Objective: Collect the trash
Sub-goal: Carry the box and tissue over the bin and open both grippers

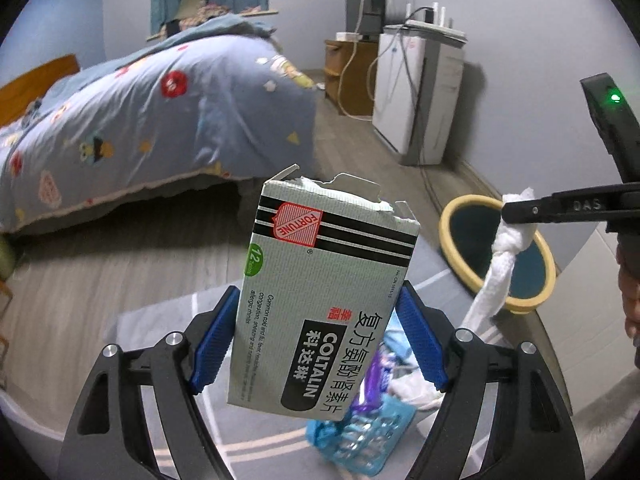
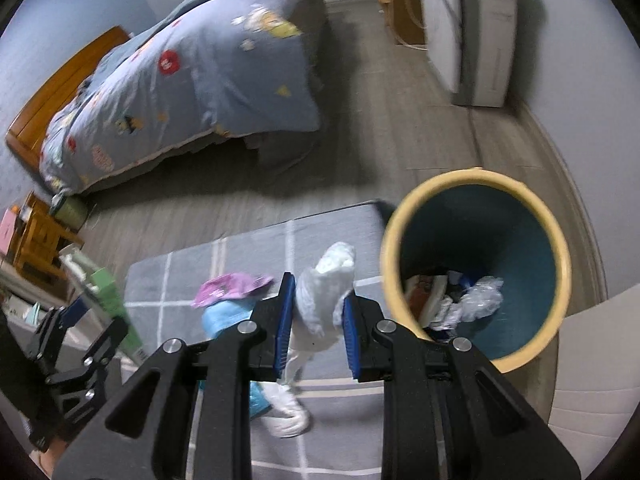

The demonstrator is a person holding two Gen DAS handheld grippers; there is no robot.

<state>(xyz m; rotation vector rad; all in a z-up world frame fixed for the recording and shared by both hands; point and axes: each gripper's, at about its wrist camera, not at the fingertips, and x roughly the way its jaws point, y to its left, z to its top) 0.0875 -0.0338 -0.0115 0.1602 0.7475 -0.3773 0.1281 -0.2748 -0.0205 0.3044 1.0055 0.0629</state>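
My left gripper (image 1: pixel 320 320) is shut on a torn grey-green medicine box (image 1: pixel 320 264), held upright above the rug. The same box (image 2: pixel 106 288) shows at the left edge of the right wrist view. My right gripper (image 2: pixel 318 320) is shut on a twisted white tissue (image 2: pixel 326 280) whose tail hangs down. It is just left of a yellow-rimmed bin (image 2: pixel 390 256) with a dark teal inside. In the left wrist view that gripper (image 1: pixel 516 212) and its tissue (image 1: pixel 500 276) hang over the bin's (image 1: pixel 450 240) near rim. Crumpled trash (image 2: pixel 472 300) lies in the bin.
On the grey checked rug (image 2: pixel 332 232) lie a purple wrapper (image 2: pixel 230 286), a blue plastic piece (image 1: pixel 360 436) and a white tissue (image 1: pixel 412 390). A bed with a blue quilt (image 1: pixel 160 112) stands to the left. A white appliance (image 1: pixel 416 96) and cables stand by the far wall.
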